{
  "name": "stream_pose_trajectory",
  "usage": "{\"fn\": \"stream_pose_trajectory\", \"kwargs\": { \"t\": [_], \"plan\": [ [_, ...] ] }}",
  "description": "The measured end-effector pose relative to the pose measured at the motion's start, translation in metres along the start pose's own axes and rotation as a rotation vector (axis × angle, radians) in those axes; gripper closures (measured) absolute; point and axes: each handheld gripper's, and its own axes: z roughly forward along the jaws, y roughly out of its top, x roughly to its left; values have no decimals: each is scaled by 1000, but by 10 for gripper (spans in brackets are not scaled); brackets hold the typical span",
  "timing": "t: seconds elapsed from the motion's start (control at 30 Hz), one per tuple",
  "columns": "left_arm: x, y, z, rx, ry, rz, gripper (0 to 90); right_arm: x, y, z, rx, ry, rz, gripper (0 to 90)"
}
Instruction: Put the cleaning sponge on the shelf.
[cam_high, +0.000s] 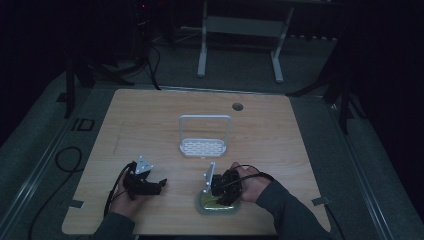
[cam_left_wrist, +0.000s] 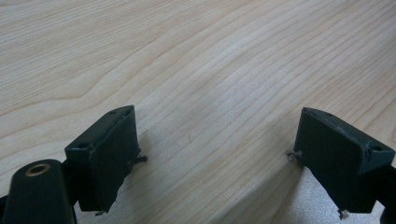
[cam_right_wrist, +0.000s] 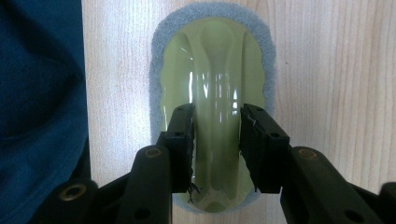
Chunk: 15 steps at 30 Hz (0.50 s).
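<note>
- Step in hand, by the look of it: taking hold of the scrubber (cam_right_wrist: 212, 88), a yellow-green plastic grip on a grey scouring pad, lying flat on the worktop (cam_high: 150, 115).
- Seen in the right gripper view: right tongs (cam_right_wrist: 217, 140) set astride the raised middle ridge of the scrubber, one jaw on each side of it, close against the plastic; closed on it or very nearly so, a firm pinch not certain from the picture.
- Scrubber placed in the centre of that view, long axis running from top to bottom, grey pad rim showing all round the upper end, lower end hidden behind the tongs.
- In the high view: scrubber (cam_high: 216, 204) at lower centre, near the front edge of the worktop, directly under the right tongs (cam_high: 220, 192) and the right hand (cam_high: 250, 181).
- Left tongs (cam_high: 150, 186) at lower left of the high view, well apart from the scrubber; wide open and empty, jaws [as seen in the left gripper view] over bare wood grain.
- White rack (cam_high: 205, 136) with a tall hoop handle standing mid-frame, above the scrubber and apart from it.
- Next move, probably: squeeze firmly on the ridge, then lift straight up; slick glossy plastic likely to slip under a weak pinch.
</note>
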Motion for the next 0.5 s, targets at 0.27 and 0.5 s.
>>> {"fn": "stream_pose_trajectory", "kwargs": {
  "t": [0.27, 0.5],
  "plan": [
    [0, 0, 0, 0, 0, 0, 137, 0, 3, 1, 20, -1, -12, 672],
    [0, 0, 0, 0, 0, 0, 137, 0, 6, 1, 36, 0, -21, 682]
  ]
}}
